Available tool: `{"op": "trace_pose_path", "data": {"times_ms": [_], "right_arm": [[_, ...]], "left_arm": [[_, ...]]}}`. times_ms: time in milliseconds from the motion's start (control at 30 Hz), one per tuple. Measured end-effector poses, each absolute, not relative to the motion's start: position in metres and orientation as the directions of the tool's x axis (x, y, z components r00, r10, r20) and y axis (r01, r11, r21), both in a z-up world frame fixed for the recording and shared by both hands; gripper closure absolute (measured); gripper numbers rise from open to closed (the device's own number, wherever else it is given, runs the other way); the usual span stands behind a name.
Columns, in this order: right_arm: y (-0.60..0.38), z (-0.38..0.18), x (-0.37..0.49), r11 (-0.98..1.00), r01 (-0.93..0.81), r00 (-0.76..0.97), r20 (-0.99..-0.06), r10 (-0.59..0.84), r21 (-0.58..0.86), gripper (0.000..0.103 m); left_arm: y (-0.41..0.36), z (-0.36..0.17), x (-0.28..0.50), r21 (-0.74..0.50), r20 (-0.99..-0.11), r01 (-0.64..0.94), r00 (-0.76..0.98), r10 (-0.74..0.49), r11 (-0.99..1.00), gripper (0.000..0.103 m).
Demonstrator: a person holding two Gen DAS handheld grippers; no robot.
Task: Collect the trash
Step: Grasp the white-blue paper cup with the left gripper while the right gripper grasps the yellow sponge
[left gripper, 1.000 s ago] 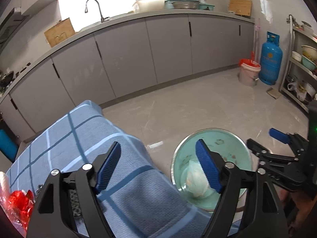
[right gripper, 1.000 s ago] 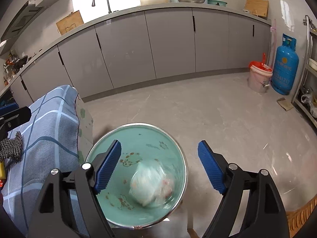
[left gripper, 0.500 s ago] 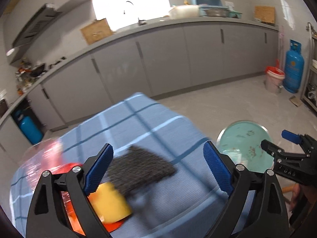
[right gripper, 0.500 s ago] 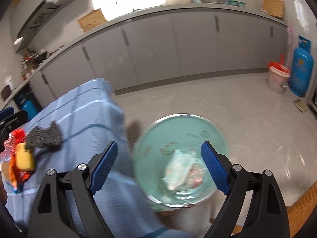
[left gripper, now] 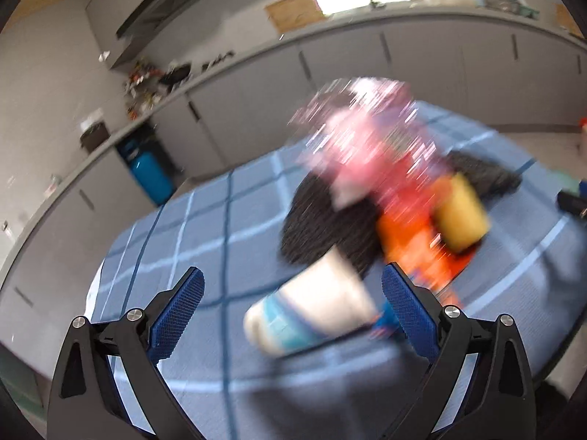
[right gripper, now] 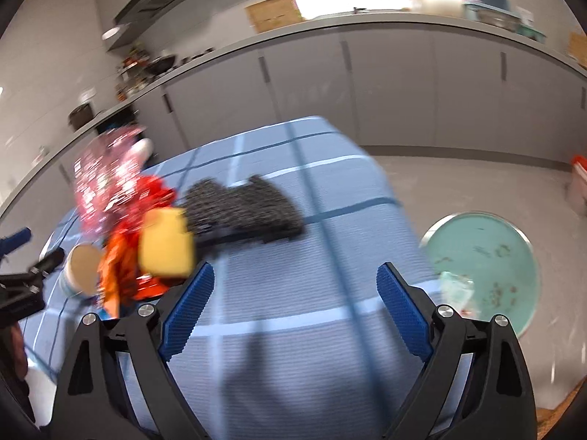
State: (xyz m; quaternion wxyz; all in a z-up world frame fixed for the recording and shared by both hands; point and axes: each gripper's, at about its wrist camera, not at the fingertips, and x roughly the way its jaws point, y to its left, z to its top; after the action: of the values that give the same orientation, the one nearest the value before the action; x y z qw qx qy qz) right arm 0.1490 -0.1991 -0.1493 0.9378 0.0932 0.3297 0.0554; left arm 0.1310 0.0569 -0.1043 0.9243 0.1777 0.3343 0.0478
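A trash pile lies on the blue checked tablecloth [right gripper: 293, 330]: a pink shiny wrapper [right gripper: 106, 176], an orange wrapper [right gripper: 121, 271], a yellow sponge [right gripper: 167, 244], a dark scouring cloth [right gripper: 242, 209] and a white paper cup [right gripper: 79, 267] on its side. My right gripper [right gripper: 293, 286] hovers over bare cloth to the right of the pile, its jaws opening with nothing between them. My left gripper [left gripper: 291, 293] is also opening; the blurred cup [left gripper: 312, 308] lies between its fingers, with no pad pressing it. Behind the cup are the cloth [left gripper: 330, 227] and sponge [left gripper: 458, 216].
On the floor right of the table stands a teal basin [right gripper: 488, 256] holding a crumpled plastic bag [right gripper: 455, 286]. Grey cabinets and a counter run along the back. A blue gas cylinder [left gripper: 150, 176] stands by the cabinets, and a red-lined bucket [right gripper: 579, 179] at far right.
Both views have swung left, from the basin on the floor to the tabletop. The trash pile has come into full view, and both pairs of jaws stand wider.
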Motion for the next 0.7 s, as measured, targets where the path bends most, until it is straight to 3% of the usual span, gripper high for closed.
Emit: {"op": "trace_pose_path", "data": {"times_ms": [133, 367, 700], "right_arm": [[-0.174, -0.148, 0.150, 0.981, -0.081, 0.764, -0.621, 0.175, 0.177, 0.012], [-0.156, -0.152, 0.154, 0.986, -0.088, 0.742, -0.652, 0.158, 0.138, 0.012], [-0.140, -0.157, 0.167, 0.989, -0.095, 0.714, -0.684, 0.148, 0.115, 0.012]], "left_arm": [[0.080, -0.122, 0.135, 0.349, -0.643, 0.053, 0.740, 0.198, 0.935, 0.007], [0.081, -0.130, 0.147, 0.305, -0.655, 0.181, 0.753, 0.067, 0.935, 0.007], [0.095, -0.147, 0.183, 0.142, -0.719, 0.262, 0.690, -0.082, 0.954, 0.009]]}}
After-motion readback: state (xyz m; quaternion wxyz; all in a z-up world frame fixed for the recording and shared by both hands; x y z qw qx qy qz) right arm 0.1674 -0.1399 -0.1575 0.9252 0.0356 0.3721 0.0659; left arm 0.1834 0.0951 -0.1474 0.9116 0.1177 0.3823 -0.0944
